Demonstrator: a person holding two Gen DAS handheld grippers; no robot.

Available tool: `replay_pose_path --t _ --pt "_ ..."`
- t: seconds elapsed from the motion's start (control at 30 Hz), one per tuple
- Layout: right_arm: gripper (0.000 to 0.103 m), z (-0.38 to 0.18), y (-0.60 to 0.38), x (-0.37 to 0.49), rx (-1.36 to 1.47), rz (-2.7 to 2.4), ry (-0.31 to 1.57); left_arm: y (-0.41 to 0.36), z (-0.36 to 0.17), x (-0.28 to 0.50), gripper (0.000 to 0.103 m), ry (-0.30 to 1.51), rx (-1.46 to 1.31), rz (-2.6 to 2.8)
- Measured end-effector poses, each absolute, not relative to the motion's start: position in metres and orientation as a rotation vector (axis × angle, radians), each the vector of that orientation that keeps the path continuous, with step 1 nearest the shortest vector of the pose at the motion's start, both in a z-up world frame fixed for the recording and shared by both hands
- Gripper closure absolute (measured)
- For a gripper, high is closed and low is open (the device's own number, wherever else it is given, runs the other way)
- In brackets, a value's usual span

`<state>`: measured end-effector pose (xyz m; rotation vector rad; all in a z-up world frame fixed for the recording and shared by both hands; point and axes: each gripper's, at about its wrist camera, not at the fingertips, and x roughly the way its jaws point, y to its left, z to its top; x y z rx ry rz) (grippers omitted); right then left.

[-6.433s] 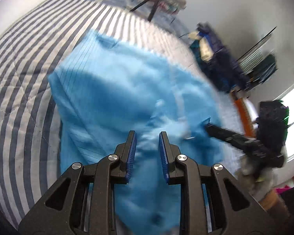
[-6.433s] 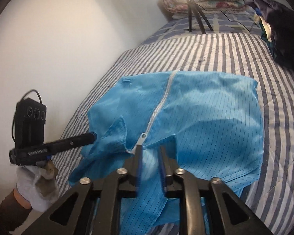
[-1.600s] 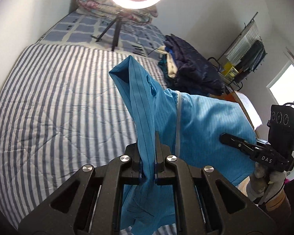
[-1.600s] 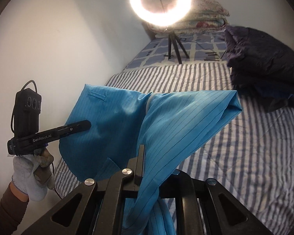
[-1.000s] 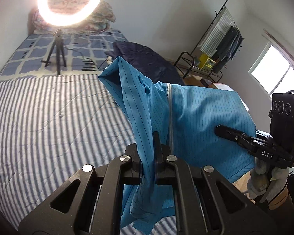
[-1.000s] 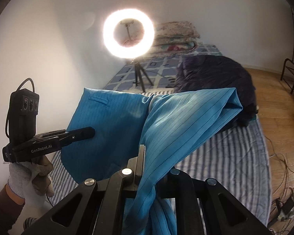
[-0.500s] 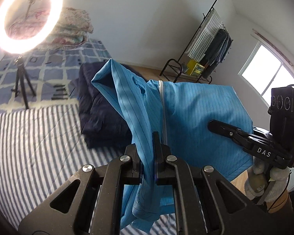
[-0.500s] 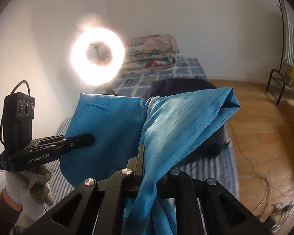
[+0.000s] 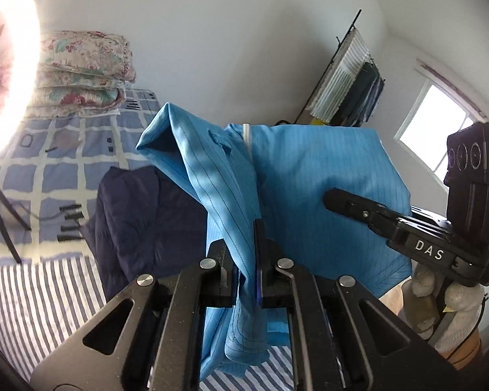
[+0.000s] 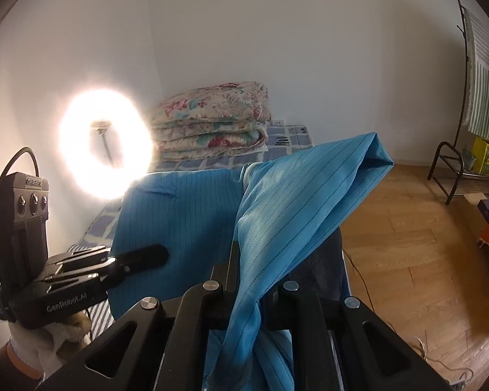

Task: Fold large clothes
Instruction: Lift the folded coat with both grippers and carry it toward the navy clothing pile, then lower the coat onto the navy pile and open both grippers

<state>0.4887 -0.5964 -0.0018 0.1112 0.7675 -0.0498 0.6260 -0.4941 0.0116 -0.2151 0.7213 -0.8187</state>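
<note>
A large light-blue pinstriped garment (image 9: 296,182) with a white zipper hangs in the air, stretched between both grippers. My left gripper (image 9: 246,277) is shut on a bunched edge of it. My right gripper (image 10: 247,280) is shut on the garment (image 10: 185,215) at the other side. Each gripper shows in the other's view: the right one (image 9: 391,221) at right, the left one (image 10: 107,267) at left. The garment's lower part hangs out of sight below the fingers.
A striped bed (image 9: 42,296) lies below with a dark navy garment (image 9: 140,215) on it. A folded floral quilt (image 10: 212,123) and a lit ring light (image 10: 104,150) stand at the head. A clothes rack (image 9: 352,97) and wooden floor (image 10: 407,244) are to the right.
Both grippers have lifted the garment off the bed and tilted up, so the views now face the far wall. Both stay shut on the cloth.
</note>
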Motion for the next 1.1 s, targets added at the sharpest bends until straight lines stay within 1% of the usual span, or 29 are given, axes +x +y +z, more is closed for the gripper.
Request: replay_pose_path --t 0.1,0.33,0.53,0.73,0.8,0.87,0.93,0.97,1.0,1.07,1.1 --pt "0.097 -0.014 -0.6 0.517 0.114 -0.036 0.764 -0.499 0.005 0.649 0.098 0.723 -0.216 -0.807" --pt "0.097 -0.061 -0.609 0.572 0.108 -0.014 0.797 -0.495 -0.033 0.705 0.098 0.755 -0.216 -0.757" --pt "0.097 -0.092 -0.634 0.588 0.093 -0.023 0.834 -0.481 -0.068 0.733 0.098 0.79 -0.207 -0.724" --pt "0.095 -0.111 -0.673 0.588 0.081 -0.105 0.876 -0.465 -0.098 0.752 0.098 0.822 -0.196 -0.691" --pt "0.087 -0.12 -0.683 0.593 0.077 -0.139 0.898 -0.461 -0.105 0.755 0.098 0.827 -0.184 -0.676" --pt "0.082 -0.128 -0.69 0.59 0.064 -0.173 0.915 -0.46 -0.111 0.756 0.097 0.83 -0.157 -0.666" --pt "0.079 -0.134 -0.696 0.588 0.059 -0.199 0.931 -0.46 -0.114 0.756 0.095 0.836 -0.145 -0.66" --pt "0.072 -0.136 -0.699 0.586 0.059 -0.214 0.936 -0.459 -0.117 0.756 0.093 0.84 -0.138 -0.651" --pt "0.068 -0.139 -0.702 0.585 0.053 -0.234 0.944 -0.46 -0.118 0.756 0.091 0.844 -0.129 -0.641" --pt "0.067 -0.144 -0.707 0.587 0.023 -0.275 0.966 -0.459 -0.122 0.755 0.083 0.845 -0.115 -0.614" --pt "0.067 -0.146 -0.709 0.586 0.0 -0.305 0.981 -0.459 -0.124 0.753 0.082 0.846 -0.109 -0.606"
